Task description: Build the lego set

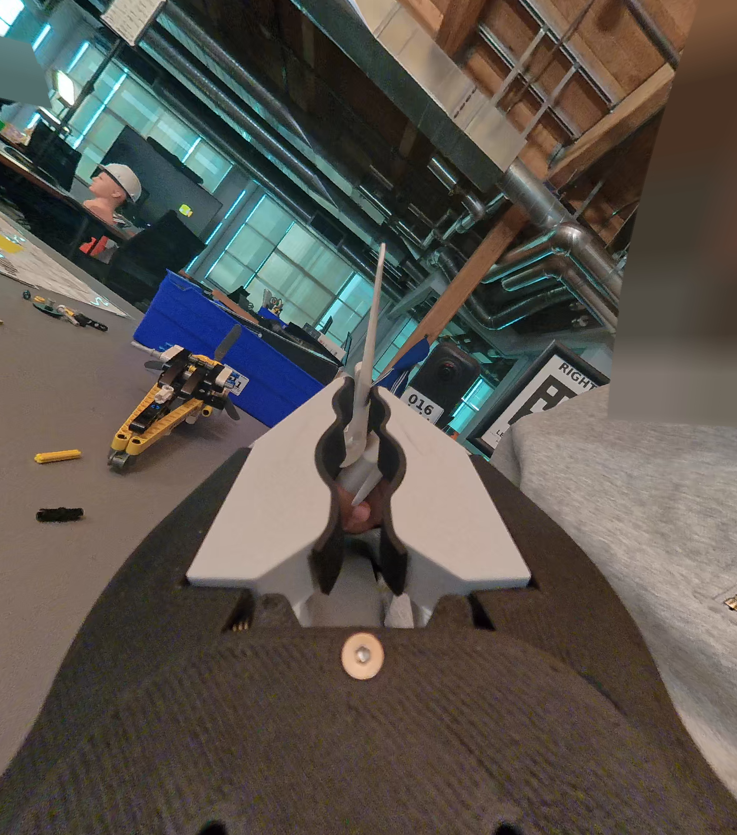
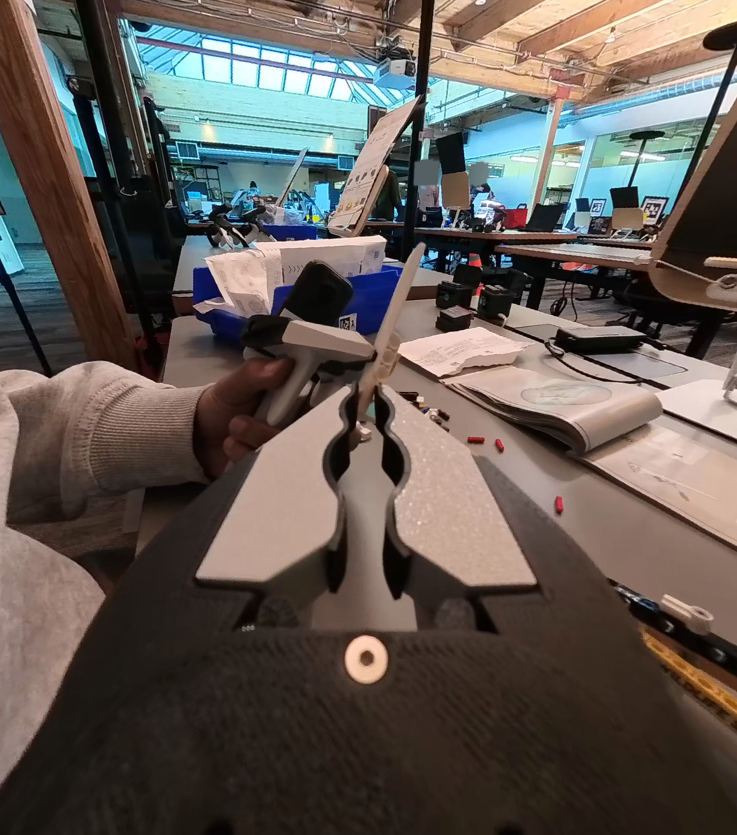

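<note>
The left gripper (image 1: pixel 359 433) is pinching a pale grey propeller piece (image 1: pixel 373 334) between its jaws, 1 long blade rising up and away past the fingertips and the hub sitting deep in the wavy black pads (image 1: pixel 328 452). In the right wrist view the right gripper (image 2: pixel 365 402) is closing its jaws on the lower blade of that same propeller piece (image 2: pixel 396 307), the tips nearly together around it, while the left gripper (image 2: pixel 373 357) is holding it from the far left side, gripped by a hand (image 2: pixel 240 406) in a grey sleeve (image 2: pixel 100 424).

To the left on the grey worktop (image 1: pixel 5 406), the yellow and black lego plane (image 1: pixel 176 402) is resting well apart from the jaws, nose pointing near-left. A yellow axle (image 1: pixel 58 456) is lying just left of it, and a black pin (image 1: pixel 59 514) nearer. More small parts (image 1: pixel 68 314) are lying farther off beside a printed sheet (image 1: pixel 9 253).

A blue bin (image 2: pixel 357 293) stuffed with paper is standing beyond the grippers. To the right, a folded instruction booklet (image 2: pixel 556 406) is lying on the worktop (image 2: pixel 515 474), with small red pins (image 2: pixel 499 445) scattered near it.
</note>
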`<control>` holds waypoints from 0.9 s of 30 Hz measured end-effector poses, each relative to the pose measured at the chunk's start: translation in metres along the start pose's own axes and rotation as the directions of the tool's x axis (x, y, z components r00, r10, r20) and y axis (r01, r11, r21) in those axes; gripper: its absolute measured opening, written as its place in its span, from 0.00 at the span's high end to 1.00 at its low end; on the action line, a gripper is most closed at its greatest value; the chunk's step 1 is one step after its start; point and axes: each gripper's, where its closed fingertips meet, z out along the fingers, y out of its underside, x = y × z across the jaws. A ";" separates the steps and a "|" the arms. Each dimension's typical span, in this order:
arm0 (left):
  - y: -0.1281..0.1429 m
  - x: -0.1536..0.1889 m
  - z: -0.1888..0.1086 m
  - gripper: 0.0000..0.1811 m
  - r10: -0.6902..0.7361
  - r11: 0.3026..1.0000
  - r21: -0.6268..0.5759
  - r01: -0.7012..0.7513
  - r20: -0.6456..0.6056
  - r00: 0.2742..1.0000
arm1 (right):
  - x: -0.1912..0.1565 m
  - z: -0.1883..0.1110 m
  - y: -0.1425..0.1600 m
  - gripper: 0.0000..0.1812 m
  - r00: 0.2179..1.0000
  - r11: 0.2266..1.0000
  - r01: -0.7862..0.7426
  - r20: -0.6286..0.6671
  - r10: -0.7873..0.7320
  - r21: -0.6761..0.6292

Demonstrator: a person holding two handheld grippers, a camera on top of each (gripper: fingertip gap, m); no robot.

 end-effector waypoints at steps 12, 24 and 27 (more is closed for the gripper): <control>-0.009 -0.008 -0.007 0.98 0.057 0.998 0.034 -0.060 0.070 0.996 | 0.011 0.002 0.010 0.97 0.995 0.995 -0.097 -0.025 0.096 -0.038; -0.043 -0.011 -0.037 0.98 0.078 0.981 0.167 -0.098 0.120 0.990 | 0.066 -0.006 0.042 0.92 0.932 0.949 -0.248 -0.315 0.179 -0.195; -0.049 -0.012 -0.044 0.98 0.077 0.977 0.189 -0.101 0.127 0.989 | 0.072 -0.005 0.053 0.88 0.916 0.926 -0.289 -0.350 0.194 -0.244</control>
